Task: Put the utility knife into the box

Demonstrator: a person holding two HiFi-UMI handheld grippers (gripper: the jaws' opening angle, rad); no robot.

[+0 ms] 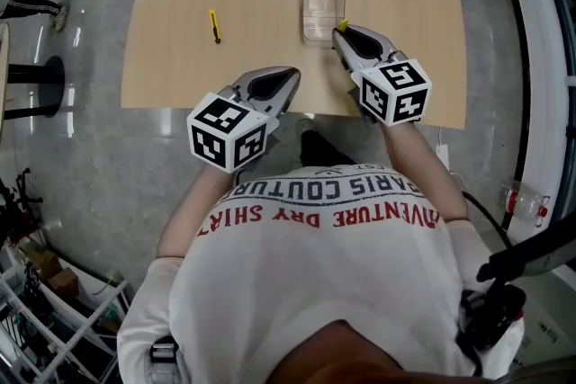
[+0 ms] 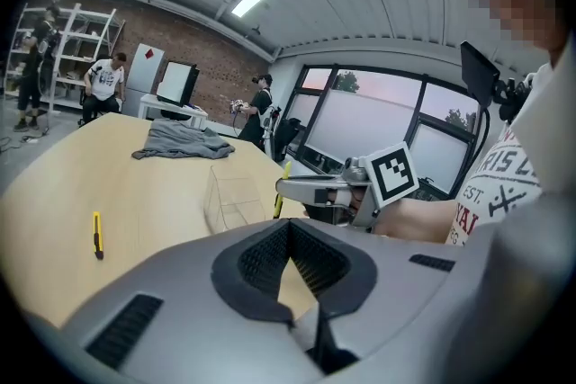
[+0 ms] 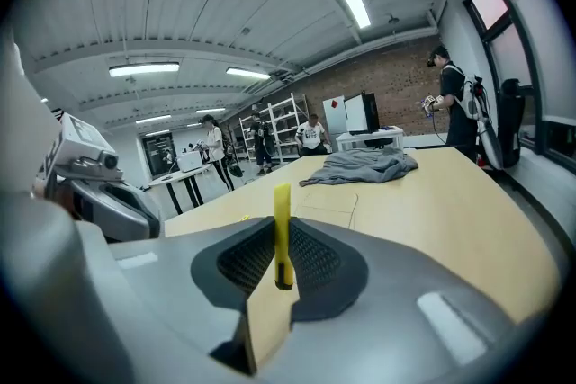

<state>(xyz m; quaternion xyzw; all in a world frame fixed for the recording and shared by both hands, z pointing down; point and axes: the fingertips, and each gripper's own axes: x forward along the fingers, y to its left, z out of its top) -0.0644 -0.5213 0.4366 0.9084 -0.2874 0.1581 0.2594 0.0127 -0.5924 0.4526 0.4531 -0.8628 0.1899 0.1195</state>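
My right gripper [image 1: 341,32] is shut on a yellow utility knife [image 3: 282,229], which stands upright between its jaws. It hovers at the near end of the clear plastic box [image 1: 323,6]; the knife's yellow tip [image 1: 343,24] shows at the box's near rim. In the left gripper view the knife [image 2: 280,193] stands beside the box [image 2: 236,197]. A second yellow utility knife [image 1: 214,24] lies on the table to the left of the box. My left gripper [image 1: 286,82] is shut and empty at the table's front edge.
A grey cloth [image 3: 361,165] lies crumpled at the far end of the wooden table [image 1: 180,58]. My left gripper [image 3: 101,193] shows at the left of the right gripper view. People stand by desks and shelves [image 2: 54,58] far behind.
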